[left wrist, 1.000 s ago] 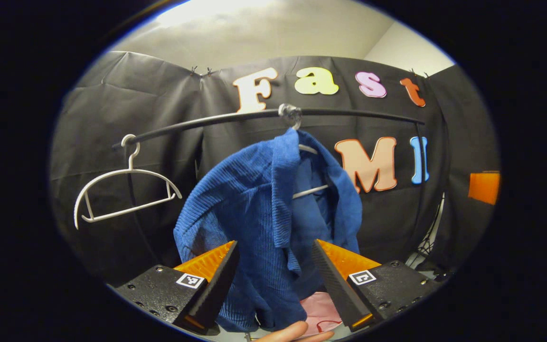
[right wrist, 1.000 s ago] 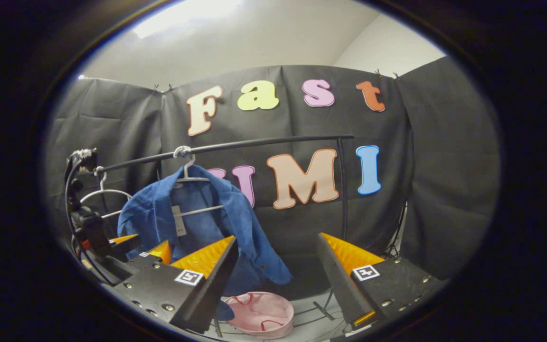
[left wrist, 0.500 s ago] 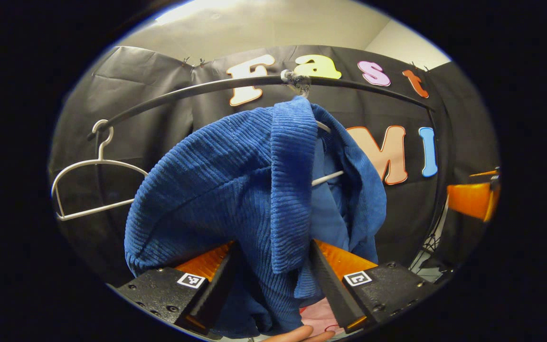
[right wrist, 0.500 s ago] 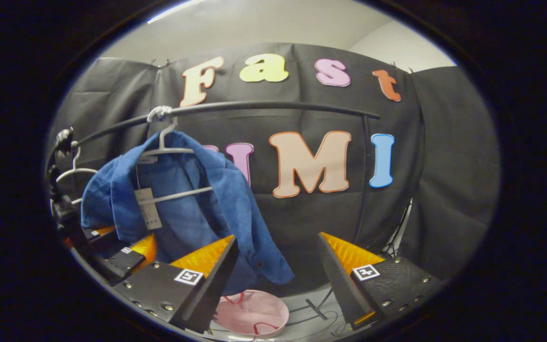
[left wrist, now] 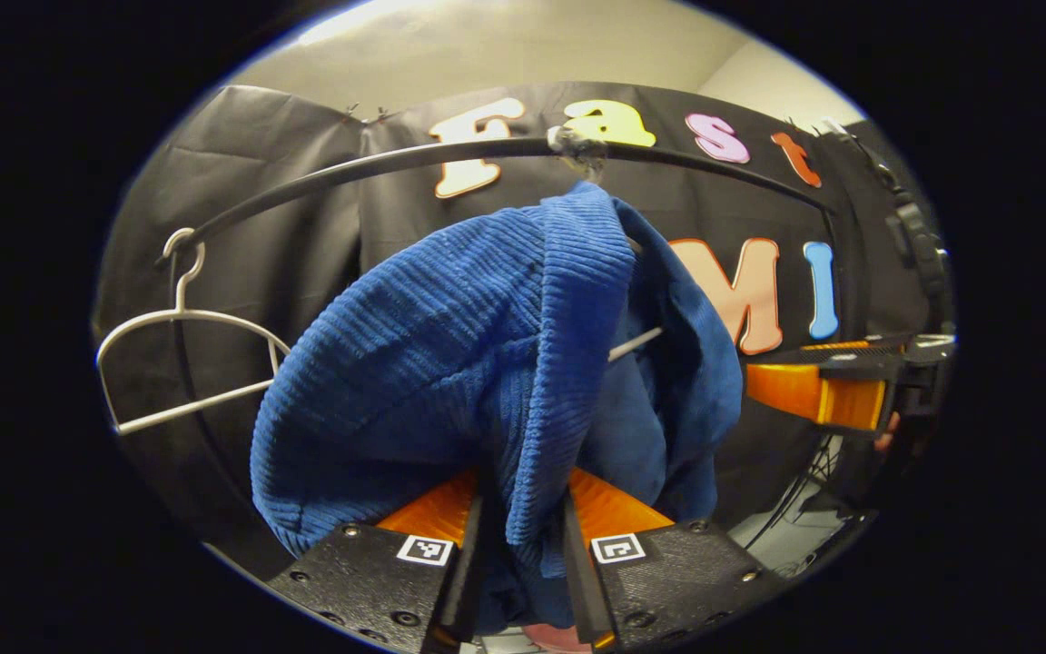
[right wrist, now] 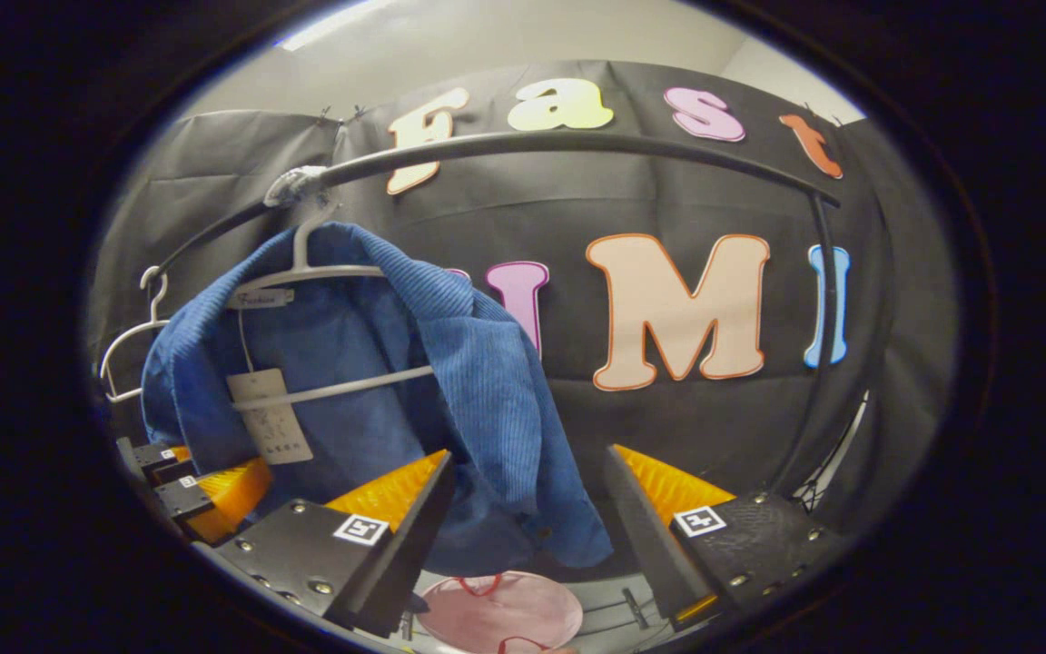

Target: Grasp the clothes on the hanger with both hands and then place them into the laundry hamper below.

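The blue corduroy jacket (left wrist: 450, 363) hangs on a white hanger (right wrist: 323, 272) whose hook sits over the black rail (right wrist: 577, 145), toward the rail's left end in the right gripper view. Its front falls open there, showing the hanger's crossbar and a paper tag (right wrist: 271, 416) against the lining. The right front panel drops lowest, and its hem ends just above the pink laundry hamper (right wrist: 500, 610) on the floor below.

In the left gripper view, the left gripper (left wrist: 520, 554) has its jaws drawn nearly together on a folded front edge of the jacket, with the ribbed cloth pressed between both fingers. The rest of the garment bulges over and around the jaws.

In the right gripper view, the right gripper (right wrist: 527, 518) stands with its jaws wide apart and nothing between them. The jacket's right panel hangs in front of the gap, nearer the left finger; whether cloth touches that finger I cannot tell. The left gripper also shows low at the left of that view (right wrist: 205, 486), tucked under the jacket's other side.

An empty white hanger (left wrist: 182, 363) hangs further along the rail, beside the jacket and apart from it. To the right of the jacket the rail runs bare to its upright post (right wrist: 827, 300), leaving open room in front of the black booth wall (right wrist: 904, 345).
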